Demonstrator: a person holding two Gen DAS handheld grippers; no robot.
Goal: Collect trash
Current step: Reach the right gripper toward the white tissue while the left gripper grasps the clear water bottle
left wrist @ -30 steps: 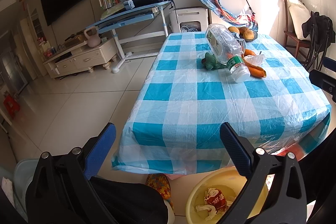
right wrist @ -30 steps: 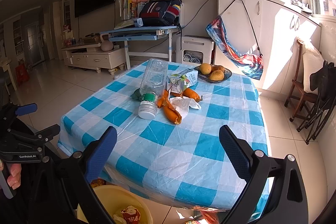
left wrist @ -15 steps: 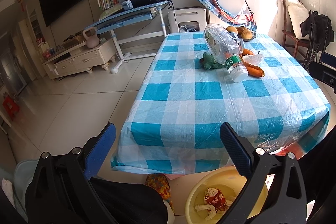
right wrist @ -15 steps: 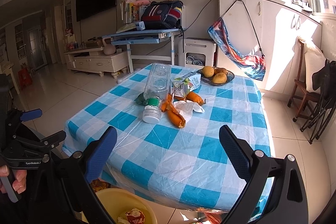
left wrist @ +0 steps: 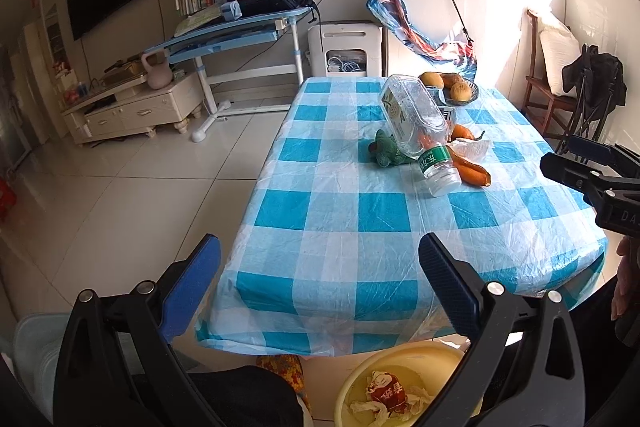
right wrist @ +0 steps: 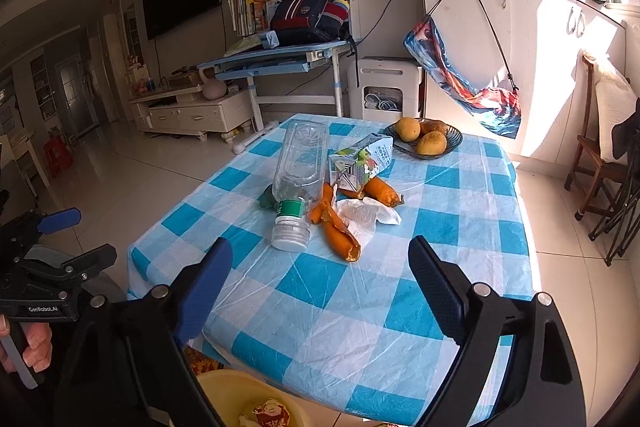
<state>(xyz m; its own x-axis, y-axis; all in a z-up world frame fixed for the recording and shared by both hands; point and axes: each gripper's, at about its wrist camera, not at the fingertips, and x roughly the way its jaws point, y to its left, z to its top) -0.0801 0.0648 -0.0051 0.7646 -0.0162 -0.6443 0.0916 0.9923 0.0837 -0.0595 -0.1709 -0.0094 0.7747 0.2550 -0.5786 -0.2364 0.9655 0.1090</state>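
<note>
I hold my left claw [left wrist: 320, 267] and right claw [right wrist: 320, 267] spread wide and empty, short of the checked bench [right wrist: 360, 307]. On it lie a clear bottle [right wrist: 298, 179], orange peels [right wrist: 338, 231], a crumpled tissue [right wrist: 366, 215] and a carton [right wrist: 362, 159]; a yellow basin [left wrist: 400, 359] with trash sits on the floor below

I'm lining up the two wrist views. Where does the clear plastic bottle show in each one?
Left wrist: the bottle lies right of centre in the upper half, cap toward the camera, on the checked table.
Right wrist: the bottle lies near the centre, cap toward the camera, left of the orange peel.
Shared landmark: the fruit bowl beyond the bottle at the table's far end.
</note>
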